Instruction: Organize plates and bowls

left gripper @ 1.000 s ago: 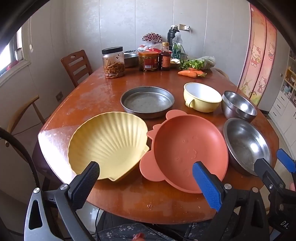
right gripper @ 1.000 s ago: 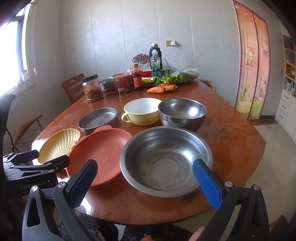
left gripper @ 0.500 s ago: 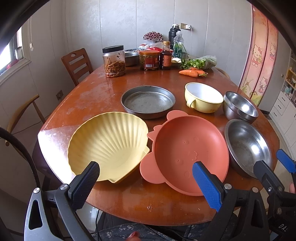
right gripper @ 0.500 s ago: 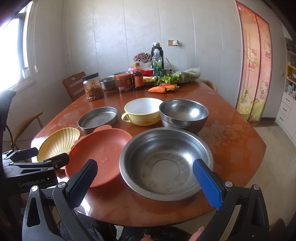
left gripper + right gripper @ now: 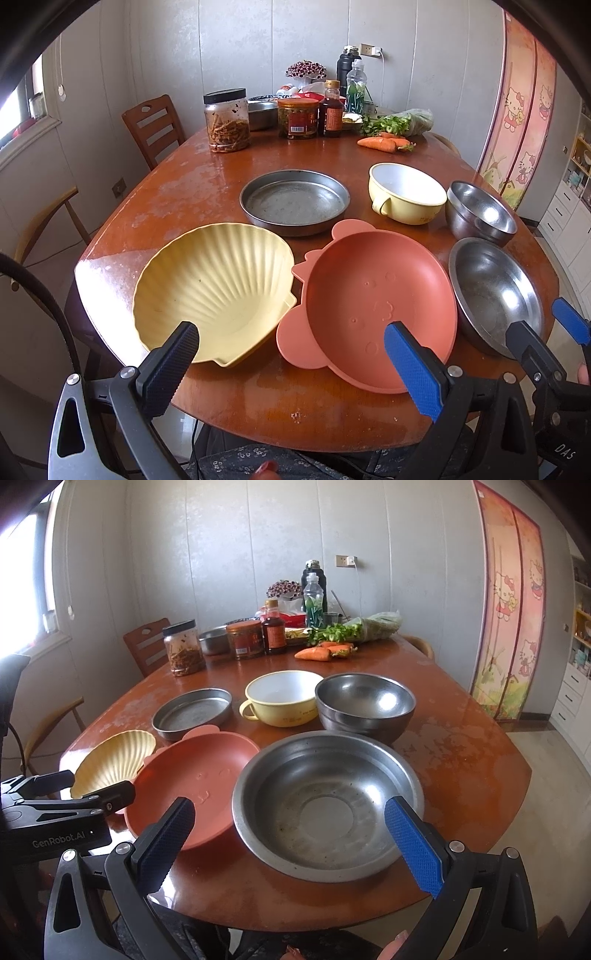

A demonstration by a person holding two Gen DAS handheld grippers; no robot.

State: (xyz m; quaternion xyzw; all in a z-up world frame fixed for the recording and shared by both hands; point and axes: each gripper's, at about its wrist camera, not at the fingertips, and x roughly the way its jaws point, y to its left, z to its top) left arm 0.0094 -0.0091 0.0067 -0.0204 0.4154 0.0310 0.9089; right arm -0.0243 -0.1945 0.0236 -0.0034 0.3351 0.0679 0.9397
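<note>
my left gripper (image 5: 291, 363) and right gripper (image 5: 290, 838) stay wide and empty. nothing has shifted beside the wide steel bowl (image 5: 328, 805); stacking not begun.

Left gripper (image 5: 291, 363) and right gripper (image 5: 290, 843), each held level with jaws spread wide and nothing between the fingers. In the right wrist view the left gripper appears at the left edge, side by side with the right one, its fingers likewise parted.

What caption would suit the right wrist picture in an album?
Open right gripper poised before a steel basin, with an orange plate, shell dish and bowls waiting on the table.
</note>
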